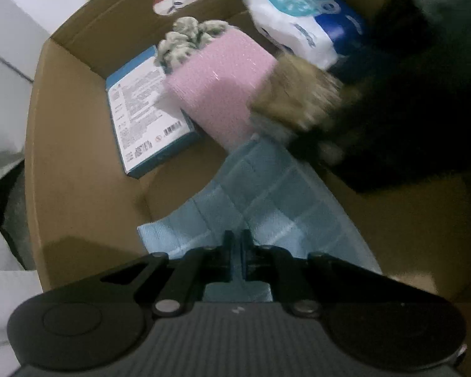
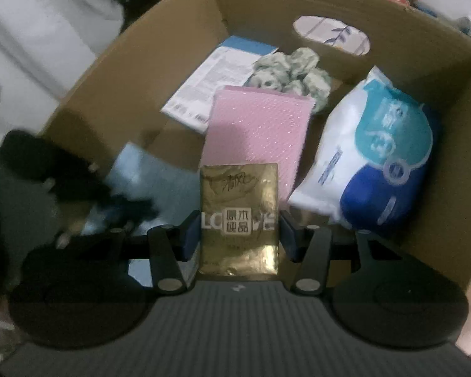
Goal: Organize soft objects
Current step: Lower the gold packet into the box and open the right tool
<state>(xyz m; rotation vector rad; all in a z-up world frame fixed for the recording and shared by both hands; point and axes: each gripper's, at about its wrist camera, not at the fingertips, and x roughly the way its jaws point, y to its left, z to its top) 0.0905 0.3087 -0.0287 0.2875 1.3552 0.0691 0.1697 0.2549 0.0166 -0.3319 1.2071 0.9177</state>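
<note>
The cardboard box (image 2: 116, 100) fills both views; each long wall has an oval handle cut-out (image 2: 331, 34). Inside, along the right wall in the right wrist view, lies a white-and-blue tissue pack (image 2: 370, 169). A pink pad (image 2: 251, 132) lies mid-floor, overlapping a flat blue-edged carton (image 2: 210, 78) — a green-and-white scrunchie (image 2: 285, 75) sits behind the pad, near the far wall. A light-blue cloth (image 1: 267, 194) runs from the pad's near edge toward the left gripper (image 1: 238, 245), whose jaws are closed tight on the cloth. The right gripper (image 2: 239, 235) hangs over the box, its pads clamped on both sides of a gold tissue packet (image 2: 239, 213), held upright above the floor.
</note>
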